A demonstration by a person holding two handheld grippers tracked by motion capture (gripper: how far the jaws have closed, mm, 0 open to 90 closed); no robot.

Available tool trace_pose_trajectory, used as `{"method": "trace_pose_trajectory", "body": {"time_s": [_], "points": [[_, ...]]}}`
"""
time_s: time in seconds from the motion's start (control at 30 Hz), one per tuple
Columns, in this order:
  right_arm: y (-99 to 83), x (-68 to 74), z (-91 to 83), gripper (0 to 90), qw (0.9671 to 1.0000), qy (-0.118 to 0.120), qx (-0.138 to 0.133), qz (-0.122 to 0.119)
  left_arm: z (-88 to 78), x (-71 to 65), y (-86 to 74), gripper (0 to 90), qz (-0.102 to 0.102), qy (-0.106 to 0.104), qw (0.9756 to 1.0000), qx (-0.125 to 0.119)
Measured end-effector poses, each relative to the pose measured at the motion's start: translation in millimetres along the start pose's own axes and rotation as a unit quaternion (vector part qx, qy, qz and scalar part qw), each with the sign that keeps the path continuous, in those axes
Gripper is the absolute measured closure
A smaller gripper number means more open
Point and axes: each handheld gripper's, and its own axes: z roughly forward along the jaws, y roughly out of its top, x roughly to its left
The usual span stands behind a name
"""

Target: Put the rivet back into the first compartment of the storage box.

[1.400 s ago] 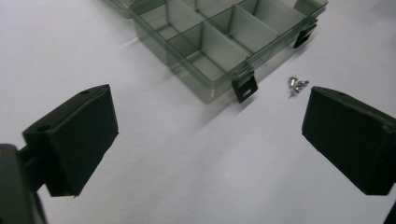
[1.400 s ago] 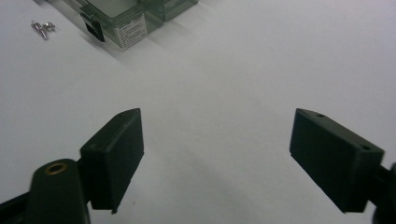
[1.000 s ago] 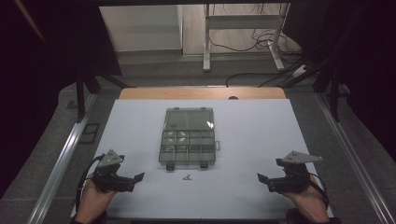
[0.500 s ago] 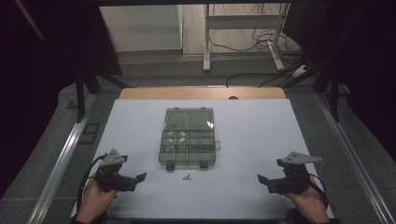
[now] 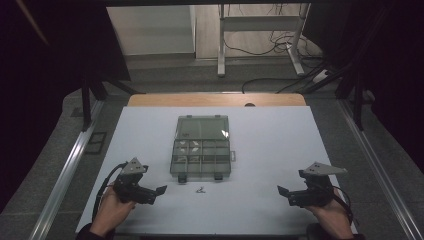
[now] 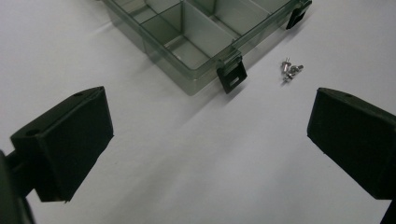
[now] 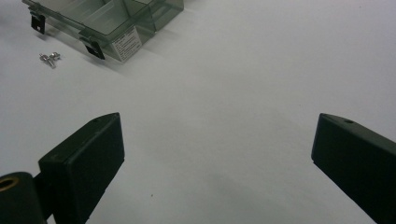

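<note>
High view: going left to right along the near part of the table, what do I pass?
Left gripper → small screws lying loose in front of the open clear organizer box → right gripper. Both grippers have their fingers spread open, holding nothing.

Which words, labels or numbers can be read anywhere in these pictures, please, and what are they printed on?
White sticker on the front wall of the clear compartment box: lines of small print, too small and blurred to read.
Box's latches, small screws, left gripper, right gripper, white table: no text visible.
</note>
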Motion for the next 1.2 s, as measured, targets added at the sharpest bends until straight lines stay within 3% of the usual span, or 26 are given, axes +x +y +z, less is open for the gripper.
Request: {"method": "trace_pose_trajectory", "body": {"time_s": [0.13,0.5,0.7,1.2], "points": [[-0.2,-0.1,-0.1,2.2,1.0000,0.001,-0.001,-0.001,6.9,-3.9,5.5,0.4,-0.002,-0.013,0.9999,0.008],[-0.3,-0.6,0.1,2.2,1.0000,0.007,0.001,0.001,22.1,-15.1,18.9,0.1,0.019,-0.035,0.9988,0.029],[-0.3,-0.5,0.1,2.2,1.0000,0.007,0.001,0.000,30.3,-21.1,23.9,1.9,0.023,-0.055,0.9971,0.048],[0.0,0.0,1.1,2.3,1.0000,0.008,0.005,-0.003,49.8,-35.4,34.3,2.4,0.043,-0.080,0.9925,0.081]]}}
